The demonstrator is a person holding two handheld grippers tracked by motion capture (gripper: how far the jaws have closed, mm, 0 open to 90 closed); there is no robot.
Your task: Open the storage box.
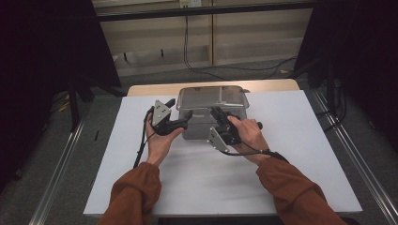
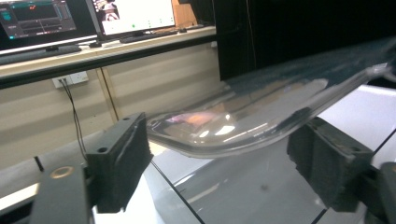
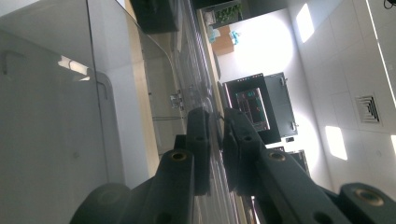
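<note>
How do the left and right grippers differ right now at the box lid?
The left gripper has its jaws apart, straddling the clear lid's rim without pressing it; the right gripper is clamped shut on the lid's thin edge. In the high view the left gripper sits at the box's left front corner, the right at its front right. Both are black, hand-held and aimed at the lid.

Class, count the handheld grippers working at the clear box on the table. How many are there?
2. The left gripper is at the clear box's left side; the right gripper is shut on its lid's front edge.
</note>
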